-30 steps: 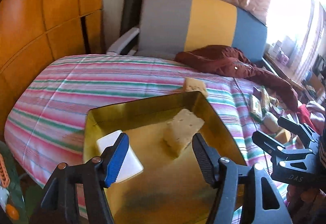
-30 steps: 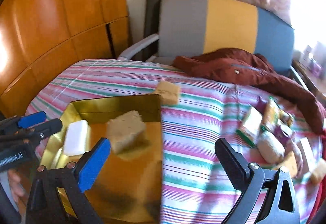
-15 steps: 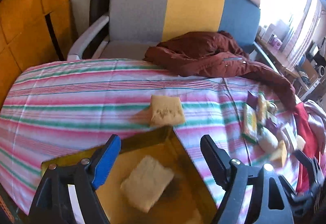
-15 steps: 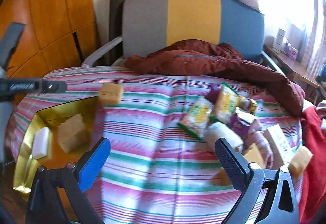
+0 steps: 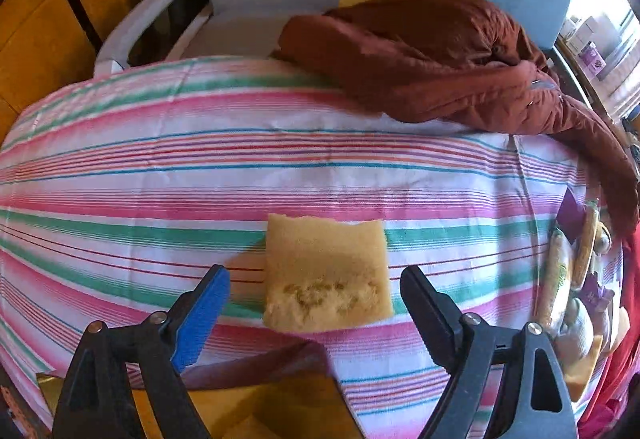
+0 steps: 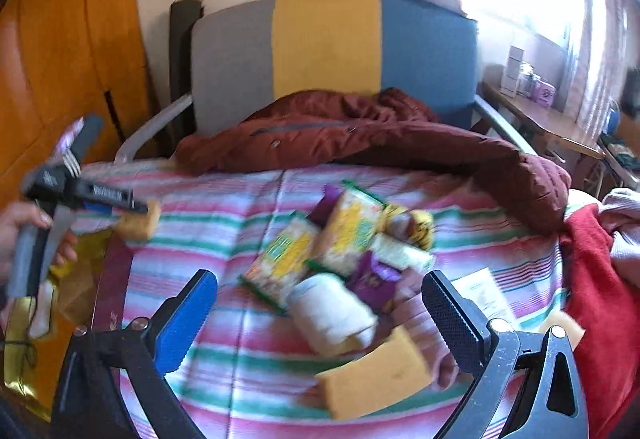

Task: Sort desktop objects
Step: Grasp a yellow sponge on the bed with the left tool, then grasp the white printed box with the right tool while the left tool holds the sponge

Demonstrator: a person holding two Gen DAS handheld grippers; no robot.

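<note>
The yellow sponge [image 5: 325, 275] lies alone on the striped bench [image 5: 160, 175], low centre of the left view, framed by the left tool [image 5: 314, 297], fingers apart and empty, which I judge must advance and close, while the right tool [image 6: 320, 303], likewise apart, faces the snack pile [image 6: 340, 239].

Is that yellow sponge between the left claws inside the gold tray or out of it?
Out. The sponge lies flat on the striped cloth, just beyond the tray corner. The open left gripper brackets it without touching.
</note>
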